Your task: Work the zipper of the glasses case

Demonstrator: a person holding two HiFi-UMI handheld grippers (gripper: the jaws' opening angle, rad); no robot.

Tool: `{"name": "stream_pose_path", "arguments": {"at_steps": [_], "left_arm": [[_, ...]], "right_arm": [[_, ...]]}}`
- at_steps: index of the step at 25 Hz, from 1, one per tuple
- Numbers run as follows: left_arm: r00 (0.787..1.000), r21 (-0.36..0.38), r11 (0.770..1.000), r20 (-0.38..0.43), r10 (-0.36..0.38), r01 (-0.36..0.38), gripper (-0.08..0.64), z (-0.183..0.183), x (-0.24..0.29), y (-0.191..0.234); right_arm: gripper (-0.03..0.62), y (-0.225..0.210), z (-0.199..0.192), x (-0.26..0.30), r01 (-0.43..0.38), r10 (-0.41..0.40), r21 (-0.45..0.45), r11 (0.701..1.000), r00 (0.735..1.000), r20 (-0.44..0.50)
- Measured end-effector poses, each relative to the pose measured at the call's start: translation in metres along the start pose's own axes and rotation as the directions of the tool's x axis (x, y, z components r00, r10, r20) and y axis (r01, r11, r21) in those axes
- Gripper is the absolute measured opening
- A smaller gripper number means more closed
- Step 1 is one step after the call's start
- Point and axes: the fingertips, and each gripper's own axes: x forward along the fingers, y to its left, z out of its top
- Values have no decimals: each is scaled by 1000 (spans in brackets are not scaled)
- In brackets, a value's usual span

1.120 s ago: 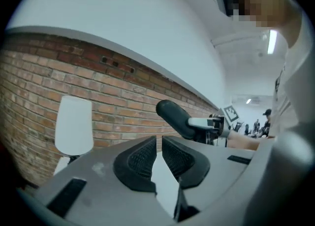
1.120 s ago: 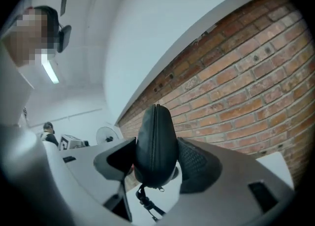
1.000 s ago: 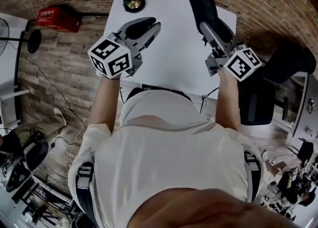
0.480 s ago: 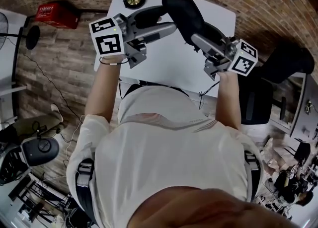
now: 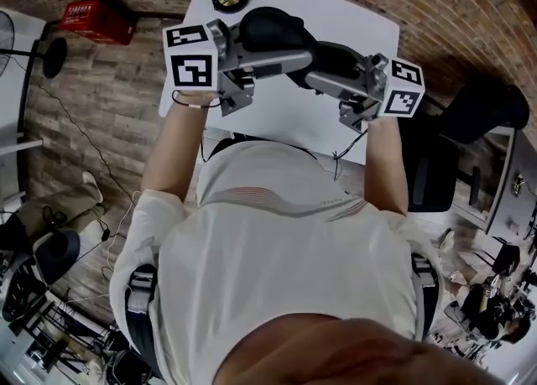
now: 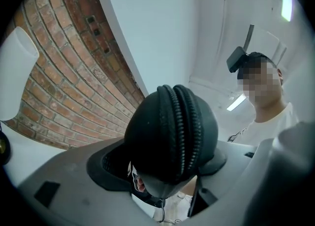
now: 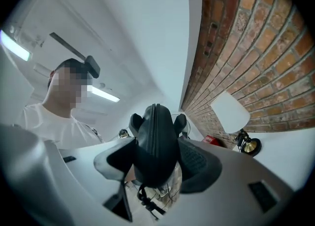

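The glasses case (image 5: 273,29) sits between left tongs (image 5: 289,54) and right tongs (image 5: 323,75), above table (image 5: 352,23).

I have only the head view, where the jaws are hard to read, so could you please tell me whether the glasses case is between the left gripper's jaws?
Observer: Yes, the left gripper view shows the rounded end of the glasses case between the jaws of the left gripper, which have just been opening.
Operator: Thank you. Is the zipper closed at that end?
Observer: Yes, the zipper has its two rows of teeth closed together over it.
Operator: And the right gripper, please?
Observer: Its own view shows the right gripper shut on the case's other end, pads against both sides.
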Motion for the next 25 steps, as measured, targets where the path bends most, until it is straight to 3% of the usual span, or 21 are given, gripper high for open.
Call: {"name": "stream_pose_path", "arguments": {"at_steps": [6,10,16,21,25], "left_arm": [[999,8,1000,-24,22,-22,314,-7,0,-3],[997,14,997,-27,78,-77,273,-8,-2,9],[995,-11,995,-9,99,-99,270,-8,-3,16],[990,0,990,25,140,-140,270,-1,-6,22],[958,-7,969,144,247,-248,270,24,-24,39]], "right_arm": [[314,-2,-5,4,-42,43,37,998,999,-28],[314,-9,-6,6,-34,36,57,998,999,-37],[318,-14,-5,6,-25,27,75,997,999,-26],[321,-19,1,0,55,-55,-11,998,999,0],[316,-24,13,-13,180,-172,-134,974,983,71]]}}
